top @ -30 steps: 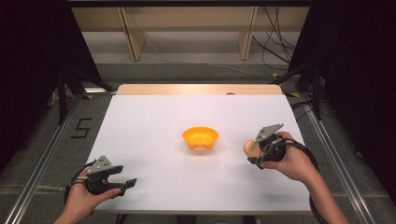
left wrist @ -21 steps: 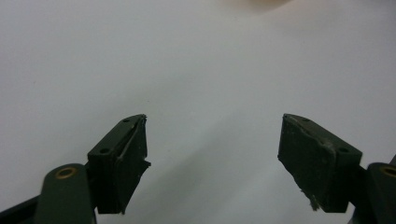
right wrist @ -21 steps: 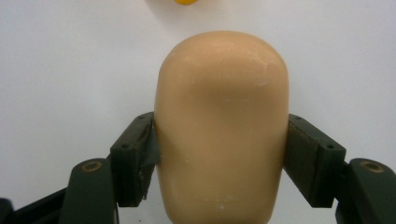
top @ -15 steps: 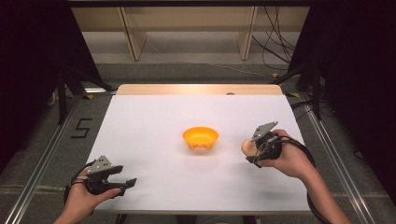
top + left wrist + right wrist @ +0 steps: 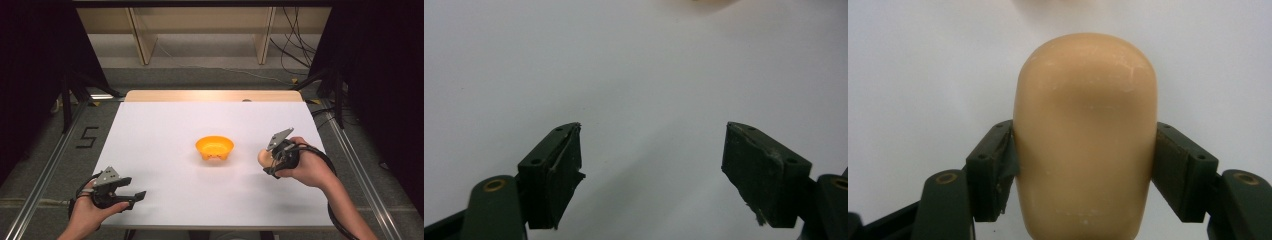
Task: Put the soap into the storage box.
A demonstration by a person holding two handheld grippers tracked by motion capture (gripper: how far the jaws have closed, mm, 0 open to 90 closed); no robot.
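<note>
Right gripper (image 5: 268, 161) clenched on a tan egg-shaped object (image 5: 1085, 135), both pads pressed to its sides. Since a second ago it has edged slightly away from the orange bowl (image 5: 214, 148), grip unchanged (so carry looks paused, not released). Object sits right of the bowl, above the white table (image 5: 165, 130). Left gripper (image 5: 134, 195), jaws apart and empty, well left of bowl, unmoved.
</note>
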